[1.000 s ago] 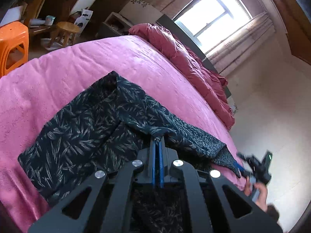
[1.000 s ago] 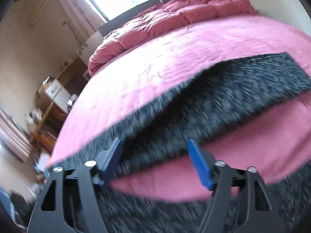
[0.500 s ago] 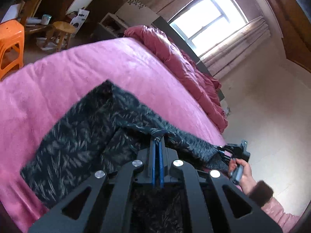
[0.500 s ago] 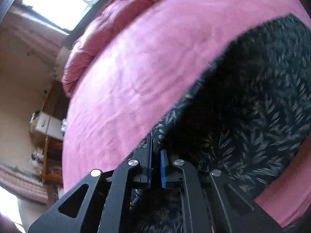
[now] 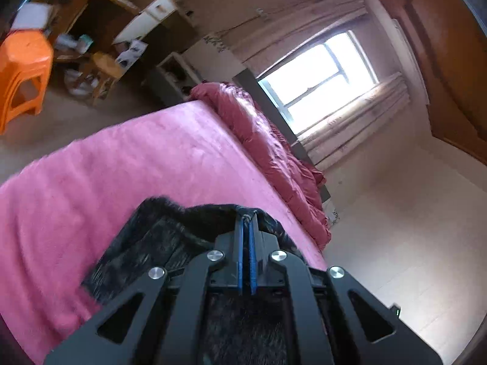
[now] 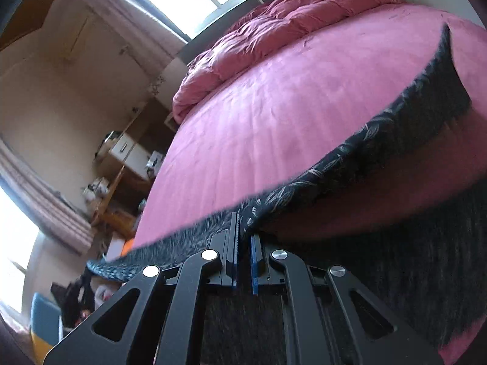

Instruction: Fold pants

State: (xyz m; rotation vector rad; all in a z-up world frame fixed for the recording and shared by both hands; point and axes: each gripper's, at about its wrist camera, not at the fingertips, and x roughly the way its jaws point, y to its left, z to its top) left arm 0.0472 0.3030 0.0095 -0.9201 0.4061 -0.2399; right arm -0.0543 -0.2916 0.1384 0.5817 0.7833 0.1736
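While the pants [image 6: 380, 140] are lifted above the pink bed [image 6: 274, 97], an edge of the dark leaf-printed cloth is clamped between the closed fingers of the left gripper [image 5: 246, 222], and another edge is clamped by the right gripper [image 6: 243, 231]. The fold is judged to be only half done: the raised edge must be carried over and laid flat. Much cloth is blurred or hidden under the grippers. Farther away, a red quilt [image 5: 274, 152] is seen.
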